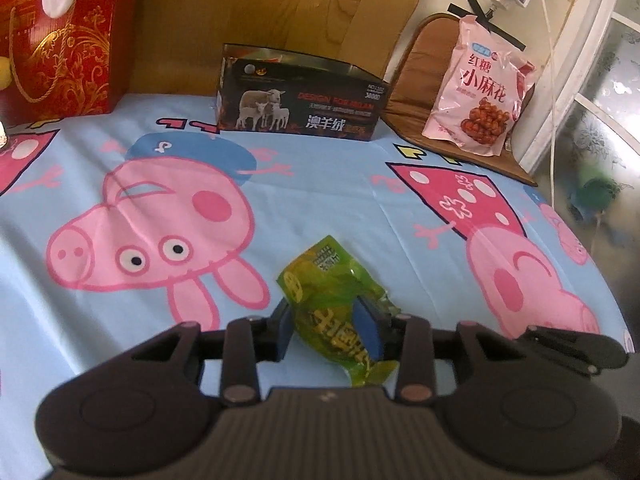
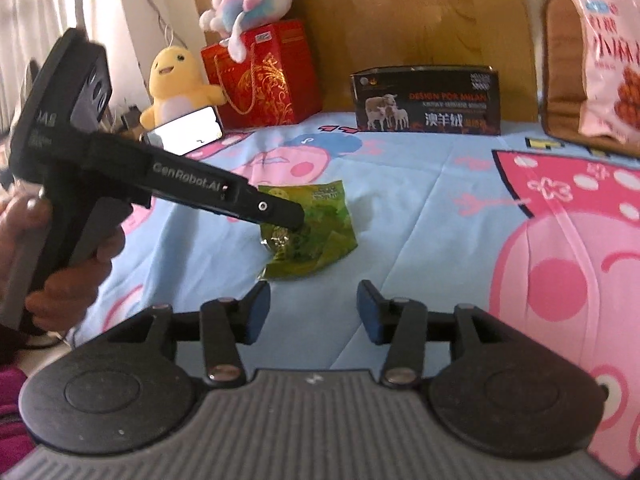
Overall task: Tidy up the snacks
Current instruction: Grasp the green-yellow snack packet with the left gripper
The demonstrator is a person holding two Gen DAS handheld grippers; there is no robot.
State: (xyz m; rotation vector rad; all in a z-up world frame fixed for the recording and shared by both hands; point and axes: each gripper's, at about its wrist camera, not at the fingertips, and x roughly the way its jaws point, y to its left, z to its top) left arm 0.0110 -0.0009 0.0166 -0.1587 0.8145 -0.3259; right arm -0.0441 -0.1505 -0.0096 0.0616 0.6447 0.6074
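The green packet [image 1: 336,300] lies on the cartoon sheet [image 1: 340,208], its long axis running away from the left gripper [image 1: 330,330], whose narrow jaws pinch its near end. The right gripper [image 2: 313,312] hangs just short of it, jaws apart and empty.

The snack packet [image 1: 334,304] lies on the sheet [image 1: 340,200] near its front middle, between the pads of the left gripper [image 1: 329,330]. In the right wrist view the right gripper [image 2: 313,312] sits just in front of the packet, apart from it, with the left gripper coming in from the left. Behind the packet, at the back of the sheet, stands an open box [image 1: 298,96]. To its left stands a gift bag [image 2: 262,76] with a plush toy [image 2: 248,0] on top; another plush toy [image 2: 176,80] and a phone [image 2: 186,130] lie further left. To the box's right, a large snack bag [image 1: 478,88] leans on a cushion [image 1: 416,92].
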